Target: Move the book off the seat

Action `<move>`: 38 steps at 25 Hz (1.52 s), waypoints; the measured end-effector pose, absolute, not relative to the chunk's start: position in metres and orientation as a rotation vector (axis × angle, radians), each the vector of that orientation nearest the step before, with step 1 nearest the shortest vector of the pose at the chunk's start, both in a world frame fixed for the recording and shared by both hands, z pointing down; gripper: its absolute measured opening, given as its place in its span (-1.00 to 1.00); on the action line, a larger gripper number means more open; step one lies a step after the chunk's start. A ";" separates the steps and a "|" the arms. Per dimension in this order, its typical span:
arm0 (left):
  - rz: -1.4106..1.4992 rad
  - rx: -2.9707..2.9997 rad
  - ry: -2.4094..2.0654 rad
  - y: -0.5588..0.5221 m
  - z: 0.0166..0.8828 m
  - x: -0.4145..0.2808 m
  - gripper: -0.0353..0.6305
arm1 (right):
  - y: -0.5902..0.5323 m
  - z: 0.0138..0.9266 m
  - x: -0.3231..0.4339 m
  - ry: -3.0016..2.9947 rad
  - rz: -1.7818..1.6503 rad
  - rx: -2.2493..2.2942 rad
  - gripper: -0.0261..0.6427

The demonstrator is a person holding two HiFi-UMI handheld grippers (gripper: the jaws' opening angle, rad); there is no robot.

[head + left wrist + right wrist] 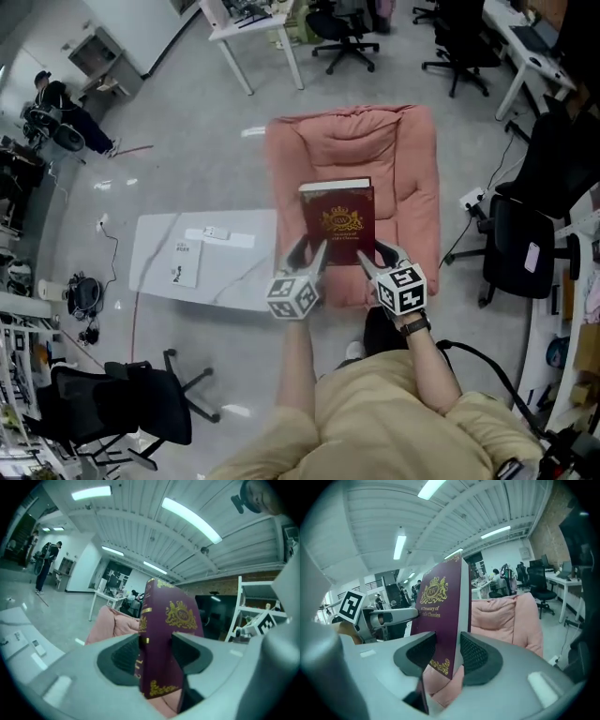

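A maroon book (337,223) with a gold crest is held up over the pink cushioned seat (412,178), its cover facing up at the head view. My left gripper (309,248) is shut on the book's near left corner by the spine. My right gripper (375,253) is shut on its near right corner. In the left gripper view the book (171,620) stands upright between the pads of the left gripper (157,651). In the right gripper view the book (440,606) is clamped by the right gripper (449,651), with the seat (501,616) behind.
A low white table (159,253) with a booklet and a small remote stands left of the seat. Black office chairs stand at the right (520,248) and lower left (122,403). Desks line the far side. A person (66,108) stands far left.
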State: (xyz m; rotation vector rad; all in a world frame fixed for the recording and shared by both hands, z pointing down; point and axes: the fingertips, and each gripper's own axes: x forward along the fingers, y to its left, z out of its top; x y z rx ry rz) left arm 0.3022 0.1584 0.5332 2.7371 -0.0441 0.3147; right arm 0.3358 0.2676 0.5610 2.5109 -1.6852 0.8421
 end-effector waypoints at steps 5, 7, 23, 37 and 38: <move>0.108 2.820 -0.125 0.143 0.449 0.252 -0.27 | 0.248 0.479 0.298 -1.819 0.561 2.479 -0.42; 0.050 2.858 -0.171 0.147 0.423 0.237 -0.27 | 0.249 0.456 0.288 -1.872 0.470 2.458 -0.42; -0.174 2.848 -0.990 0.130 0.330 0.092 -0.27 | 0.180 0.367 0.193 -2.557 0.101 1.808 -0.42; -0.257 2.502 -1.718 0.154 0.336 -0.153 -0.33 | 0.141 0.359 -0.037 -2.958 -0.059 1.008 -0.42; -0.275 2.474 -1.762 0.152 0.341 -0.179 -0.34 | 0.135 0.363 -0.062 -2.975 -0.072 0.958 -0.42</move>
